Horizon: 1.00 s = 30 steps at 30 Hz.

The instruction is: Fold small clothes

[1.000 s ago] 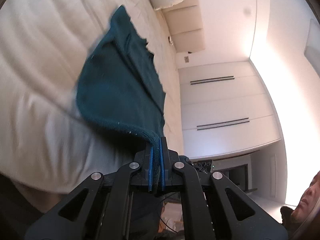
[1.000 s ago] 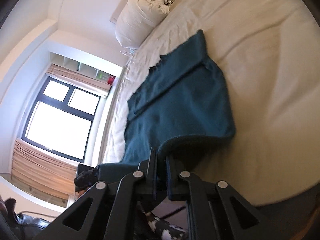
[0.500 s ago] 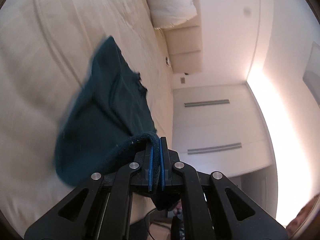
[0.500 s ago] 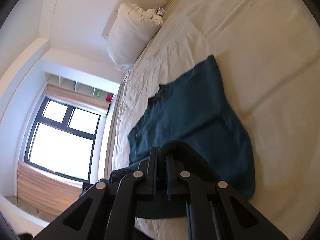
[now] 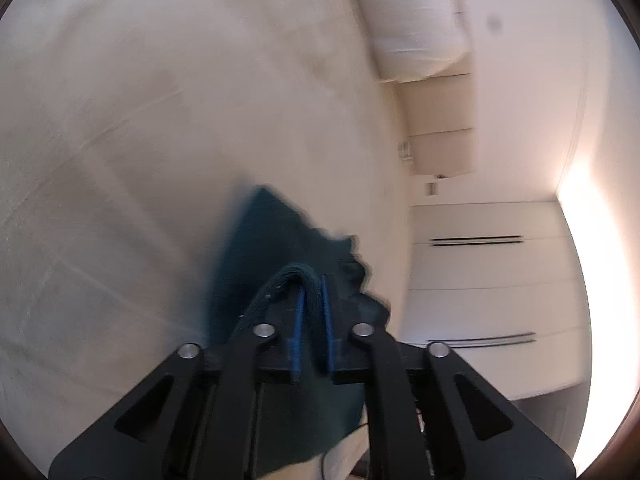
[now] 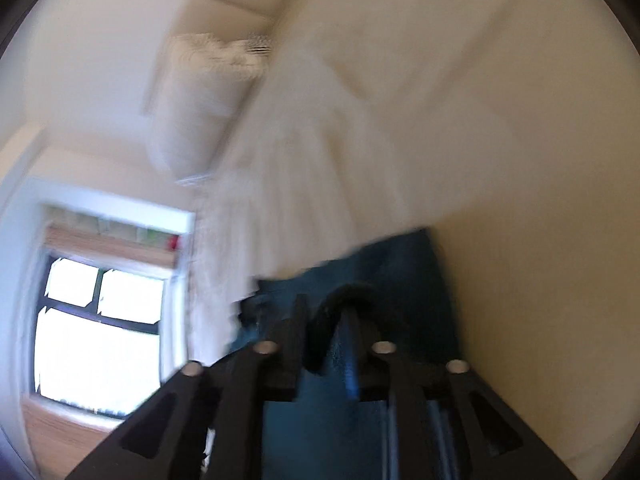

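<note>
A dark teal garment (image 5: pixel 276 248) lay on the cream bed sheet (image 5: pixel 160 120), its near hem raised and doubled over toward the far part. The left gripper (image 5: pixel 313 304) had its jaws opening, with a fold of the hem between the blue pads (image 5: pixel 300 316); pad contact could not be confirmed. The right gripper (image 6: pixel 326 344) was likewise opening, a curl of hem between its jaws. A pillow (image 5: pixel 412 20) lay at the head of the bed. Both views were blurred.
</note>
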### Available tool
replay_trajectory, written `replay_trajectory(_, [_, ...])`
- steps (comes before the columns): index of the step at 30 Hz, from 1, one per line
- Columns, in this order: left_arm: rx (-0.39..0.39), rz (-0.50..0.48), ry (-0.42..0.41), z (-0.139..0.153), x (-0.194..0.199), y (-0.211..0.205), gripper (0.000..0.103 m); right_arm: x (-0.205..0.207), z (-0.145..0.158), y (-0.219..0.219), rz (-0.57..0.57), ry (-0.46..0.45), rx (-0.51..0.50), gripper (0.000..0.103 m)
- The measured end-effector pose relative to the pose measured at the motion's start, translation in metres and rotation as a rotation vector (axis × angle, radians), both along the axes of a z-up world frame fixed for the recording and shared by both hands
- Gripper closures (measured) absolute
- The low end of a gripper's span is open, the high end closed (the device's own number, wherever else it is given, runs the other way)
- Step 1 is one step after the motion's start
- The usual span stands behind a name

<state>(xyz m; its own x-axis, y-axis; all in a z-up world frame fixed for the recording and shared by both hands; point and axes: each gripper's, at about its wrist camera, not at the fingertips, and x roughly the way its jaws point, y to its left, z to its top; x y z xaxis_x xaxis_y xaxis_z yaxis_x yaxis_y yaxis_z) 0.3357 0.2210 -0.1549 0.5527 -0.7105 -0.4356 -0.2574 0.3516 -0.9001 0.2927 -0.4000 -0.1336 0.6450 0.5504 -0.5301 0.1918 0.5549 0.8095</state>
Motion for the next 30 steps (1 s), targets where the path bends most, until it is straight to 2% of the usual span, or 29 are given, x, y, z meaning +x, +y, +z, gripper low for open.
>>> replay_trajectory(1, [0.0, 0.004, -0.01, -0.001, 0.001, 0.002, 0.069, 0.0, -0.006, -0.002, 0.0, -0.008, 0.016, 0.07])
replay_trajectory(2, [0.011, 0.017, -0.026, 0.0, 0.001, 0.005, 0.051, -0.004, -0.008, -0.003, -0.003, -0.021, 0.017, 0.059])
replay_trajectory(3, [0.026, 0.047, -0.045, 0.004, -0.001, 0.012, 0.019, -0.008, -0.008, -0.005, -0.014, -0.035, 0.005, 0.054])
replay_trajectory(4, [0.041, 0.092, -0.059, 0.008, -0.004, 0.021, 0.011, -0.013, -0.007, -0.008, -0.025, -0.054, -0.007, 0.051])
replay_trajectory(5, [0.046, 0.112, -0.072, 0.013, -0.004, 0.027, 0.011, -0.018, -0.005, -0.01, -0.034, -0.07, -0.012, 0.051])
replay_trajectory(8, [0.058, 0.087, -0.111, 0.025, -0.008, 0.029, 0.011, -0.03, 0.009, -0.017, -0.064, -0.098, -0.068, 0.049])
replay_trajectory(11, [0.182, 0.019, -0.154, 0.039, -0.02, 0.013, 0.011, -0.044, 0.025, -0.017, -0.073, -0.129, -0.158, 0.049])
replay_trajectory(14, [0.327, -0.04, -0.162, 0.044, -0.035, -0.01, 0.011, -0.057, 0.037, -0.004, -0.032, -0.119, -0.323, 0.049])
replay_trajectory(18, [0.424, -0.087, -0.147, 0.031, -0.057, -0.039, 0.018, -0.075, 0.04, 0.021, 0.059, -0.095, -0.529, 0.049])
replay_trajectory(21, [0.468, -0.098, -0.134, 0.024, -0.058, -0.049, 0.023, -0.088, 0.029, 0.035, 0.126, -0.061, -0.621, 0.049])
replay_trajectory(25, [0.522, -0.089, -0.12, 0.015, -0.065, -0.055, 0.026, -0.096, 0.012, 0.038, 0.141, 0.006, -0.683, 0.049])
replay_trajectory(28, [0.517, -0.065, -0.122, 0.01, -0.074, -0.058, 0.027, -0.112, 0.005, 0.029, 0.114, 0.021, -0.678, 0.049])
replay_trajectory(29, [0.529, -0.072, -0.124, 0.008, -0.076, -0.059, 0.028, -0.114, 0.005, 0.028, 0.115, 0.019, -0.671, 0.049])
replay_trajectory(30, [0.538, -0.082, -0.123, 0.008, -0.08, -0.06, 0.036, -0.116, 0.004, 0.028, 0.123, 0.021, -0.668, 0.052])
